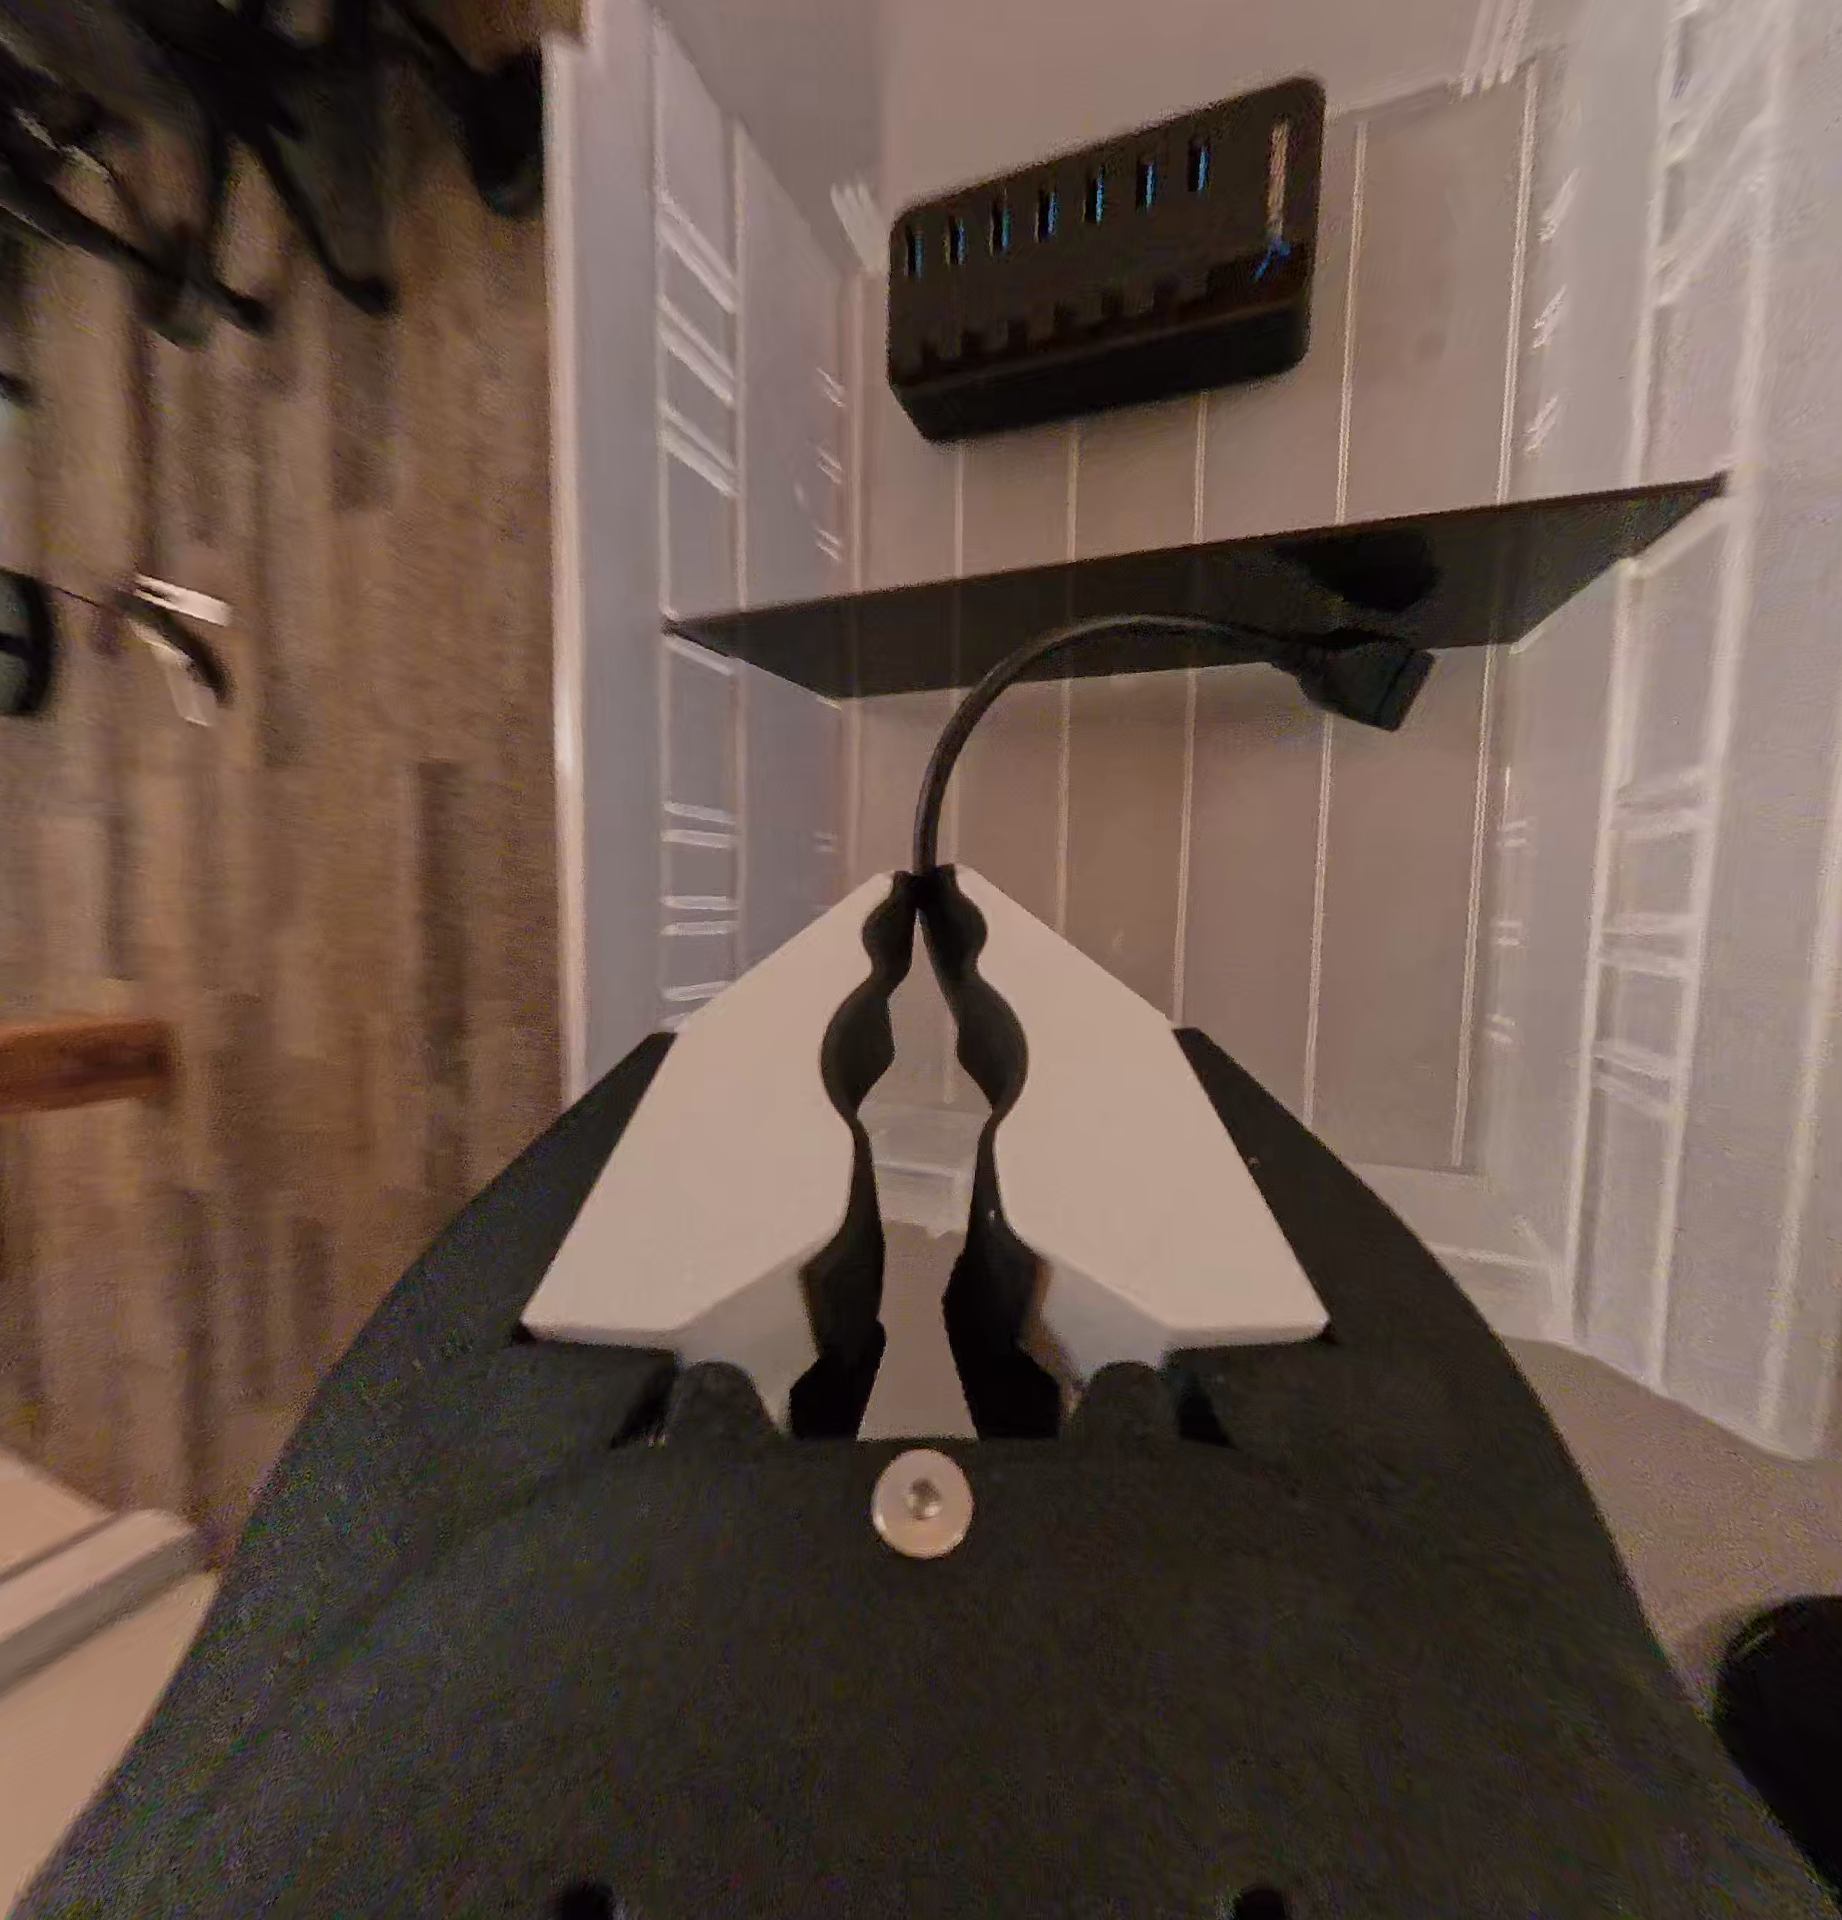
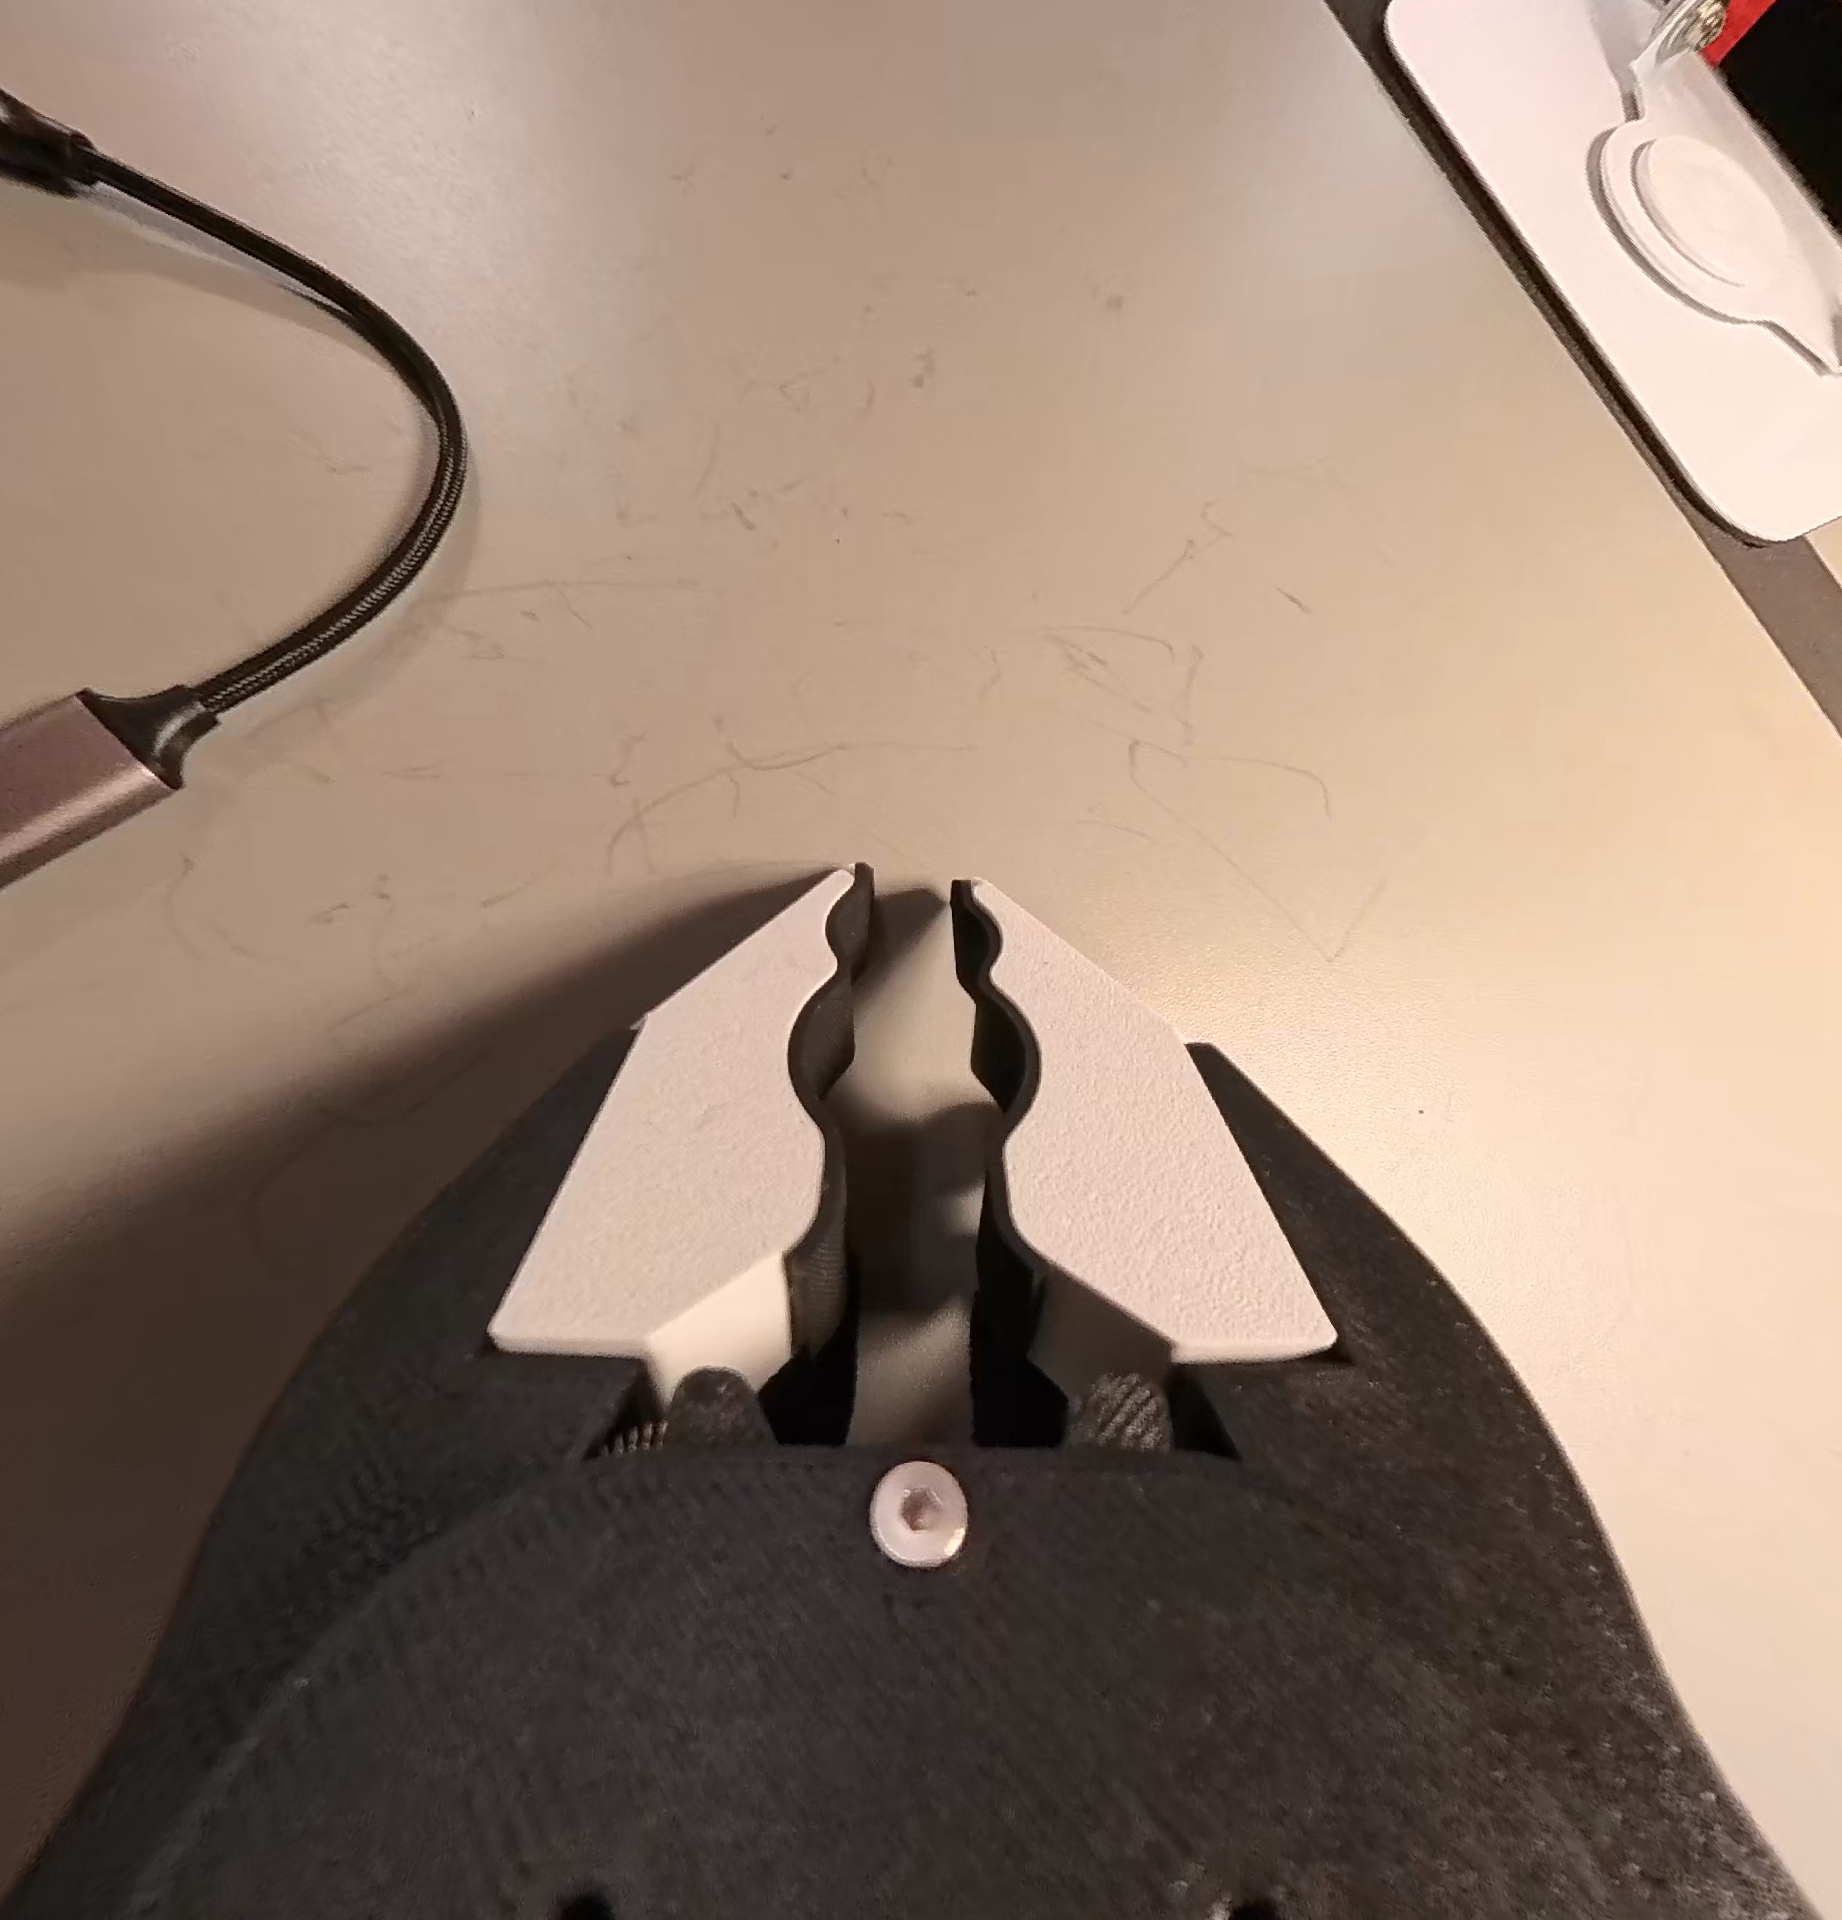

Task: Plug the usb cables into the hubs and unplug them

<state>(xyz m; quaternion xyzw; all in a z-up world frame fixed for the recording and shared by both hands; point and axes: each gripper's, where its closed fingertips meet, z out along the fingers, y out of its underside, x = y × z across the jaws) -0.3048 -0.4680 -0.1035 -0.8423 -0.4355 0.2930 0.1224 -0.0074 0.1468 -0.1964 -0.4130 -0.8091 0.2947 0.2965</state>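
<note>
In the left wrist view my left gripper is shut on a thin black USB cable. The cable arcs up and to the right and ends in a black plug, which hangs free in front of a dark divider panel inside a translucent plastic bin. A black multi-port USB hub sits farther in, beyond the divider, apart from the plug. In the right wrist view my right gripper is slightly open and empty, low over a beige table. A grey metal hub with a braided black cable lies at left.
A white flat stand with a round pad lies at the table's upper right edge. In the left wrist view, a carpeted floor with black chair legs shows left of the bin wall. A dark round object sits at lower right. About 70 cm separates my left fingertips from my right. Between my right fingertips and the grey metal hub there is roughly 12 cm.
</note>
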